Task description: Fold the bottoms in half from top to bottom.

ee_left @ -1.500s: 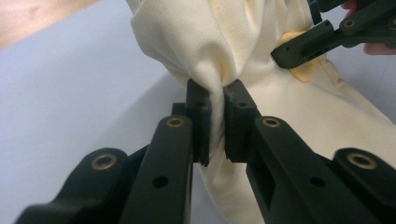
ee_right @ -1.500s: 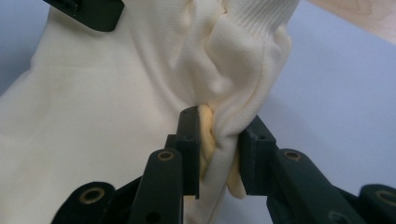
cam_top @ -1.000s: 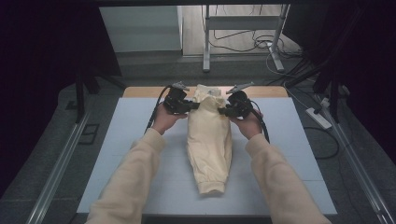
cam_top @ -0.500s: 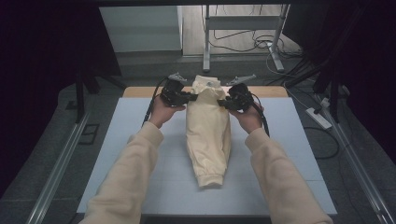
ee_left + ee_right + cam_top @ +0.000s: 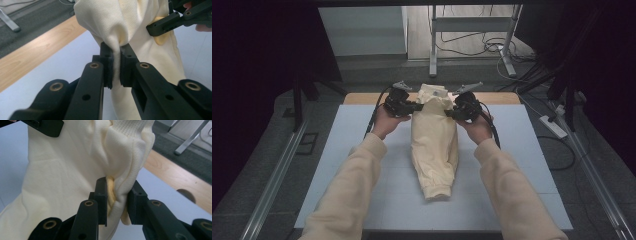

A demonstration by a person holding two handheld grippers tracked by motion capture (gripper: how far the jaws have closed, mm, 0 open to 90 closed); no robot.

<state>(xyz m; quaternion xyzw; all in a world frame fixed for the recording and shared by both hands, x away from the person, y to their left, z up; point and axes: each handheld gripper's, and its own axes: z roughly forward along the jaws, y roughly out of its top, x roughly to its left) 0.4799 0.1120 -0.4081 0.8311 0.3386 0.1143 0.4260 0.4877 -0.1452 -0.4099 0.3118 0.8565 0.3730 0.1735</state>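
A cream knitted garment (image 5: pixel 434 145) lies lengthwise on the pale blue mat (image 5: pixel 357 150), its far end lifted and its near ribbed end flat toward the person. My left gripper (image 5: pixel 418 106) is shut on the garment's far left edge; a thin fold of cream cloth (image 5: pixel 135 27) is pinched between its pads (image 5: pixel 115 67). My right gripper (image 5: pixel 449 112) is shut on the far right edge, with a thick bunch of ribbed fabric (image 5: pixel 87 170) squeezed between its jaws (image 5: pixel 117 200). The two grippers face each other across the garment, one on each side.
A wooden table edge (image 5: pixel 362 97) shows beyond the mat. Metal rails (image 5: pixel 272 180) run along both sides. A white stand's legs (image 5: pixel 432 55) and cables (image 5: pixel 492 47) lie on the floor behind, with a power strip (image 5: pixel 552 125) at the right.
Both grippers have carried the garment's far end a little away from the person and upward. The near ribbed end has slid slightly farther along the mat. Both grips have held.
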